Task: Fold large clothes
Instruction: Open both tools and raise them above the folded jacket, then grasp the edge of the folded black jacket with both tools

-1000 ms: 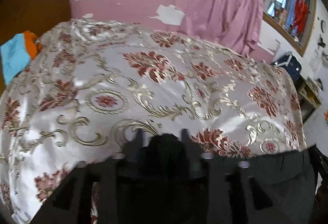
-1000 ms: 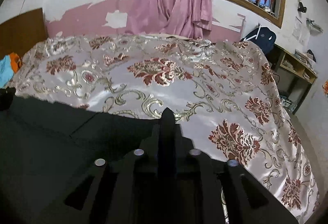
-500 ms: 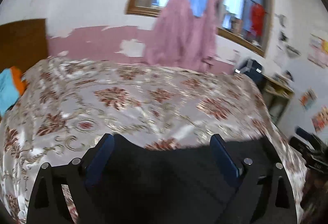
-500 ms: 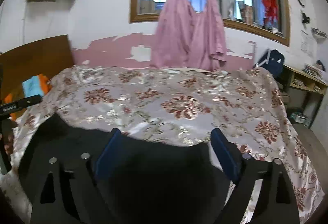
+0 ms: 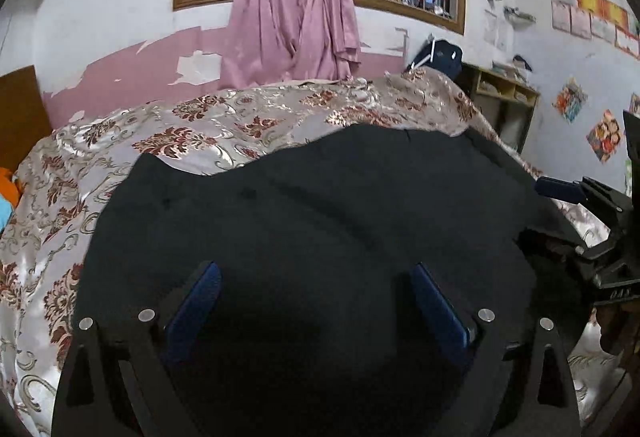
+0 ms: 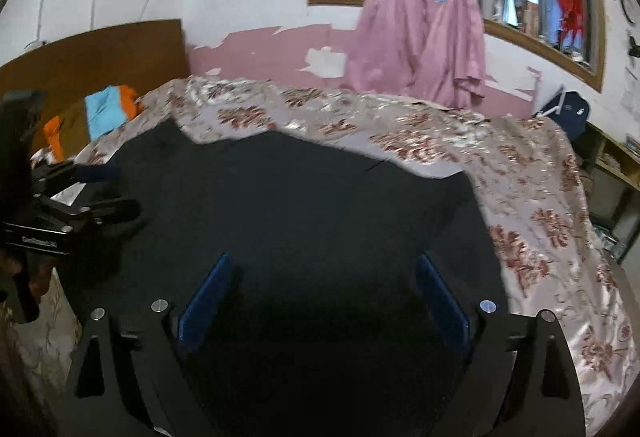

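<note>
Two grippers, jaws spread wide and empty, are held side by side over one dark garment.

The black garment (image 5: 320, 221) is spread flat on the floral bedspread (image 5: 120, 157), directly below and ahead of the left gripper (image 5: 316, 297) and right gripper (image 6: 324, 289); its long axis is judged to run across both. Neither is clearly nearer. Pink curtains (image 6: 420, 37) hang beyond; nothing is seen in the way.

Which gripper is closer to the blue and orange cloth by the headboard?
Left. The left gripper sits at the garment's headboard-side edge, near the cloth. The right gripper is over the garment's other side, farther away.
</note>
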Available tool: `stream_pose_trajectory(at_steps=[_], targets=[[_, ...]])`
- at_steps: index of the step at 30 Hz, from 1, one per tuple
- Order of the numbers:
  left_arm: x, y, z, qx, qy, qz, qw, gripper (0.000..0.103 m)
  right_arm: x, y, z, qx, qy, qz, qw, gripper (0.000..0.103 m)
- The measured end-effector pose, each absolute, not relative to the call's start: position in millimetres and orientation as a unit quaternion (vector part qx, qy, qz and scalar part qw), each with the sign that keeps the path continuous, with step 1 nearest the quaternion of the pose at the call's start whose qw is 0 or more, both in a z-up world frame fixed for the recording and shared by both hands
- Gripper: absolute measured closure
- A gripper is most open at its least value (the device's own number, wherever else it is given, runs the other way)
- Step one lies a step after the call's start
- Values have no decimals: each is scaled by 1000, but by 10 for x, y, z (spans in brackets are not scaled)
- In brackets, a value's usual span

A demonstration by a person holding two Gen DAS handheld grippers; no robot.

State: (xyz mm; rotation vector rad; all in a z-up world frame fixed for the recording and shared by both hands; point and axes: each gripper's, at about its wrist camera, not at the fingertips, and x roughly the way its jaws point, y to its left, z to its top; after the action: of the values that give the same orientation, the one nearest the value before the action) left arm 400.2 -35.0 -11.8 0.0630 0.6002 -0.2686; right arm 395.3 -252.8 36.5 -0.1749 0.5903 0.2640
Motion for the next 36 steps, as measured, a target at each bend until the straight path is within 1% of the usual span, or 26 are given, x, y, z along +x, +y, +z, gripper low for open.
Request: stream_pose_trajectory(at_steps=[2,5,7,11,19,24,28,32,36], targets=[[4058,-401,-147,41,291,-124,948,7,4003,-2473,299,-83,294,133,943,13],[4198,-412,-185,42,297,-110,948,1,4136,-2453,230,-77,297,127,943,13],[4331,-348,-214,31,306,-104,946,0,4256,-2474,206,-67,301,121,944,13],[4571,-254,-256,9,322,-90,942,0,4475,-2470,130,-51,309,112,943,8],[5101,-81,-292,-34,352,-74,932,0,4862,-2462,98,-43,316,83,944,7],[5290,-98,-358,-37,363,-91,927,0,5094,-2629,90,14,335,75,939,5],[5326,-127,-417,-40,361,-100,926,0,5202,-2752,-46,64,354,80,929,2],[5272,-137,-469,-43,342,-100,933,0,5190,-2741,-228,70,349,91,930,1],[5220,-207,-509,-24,323,-89,942,0,5192,-2723,-342,68,344,94,932,1]])
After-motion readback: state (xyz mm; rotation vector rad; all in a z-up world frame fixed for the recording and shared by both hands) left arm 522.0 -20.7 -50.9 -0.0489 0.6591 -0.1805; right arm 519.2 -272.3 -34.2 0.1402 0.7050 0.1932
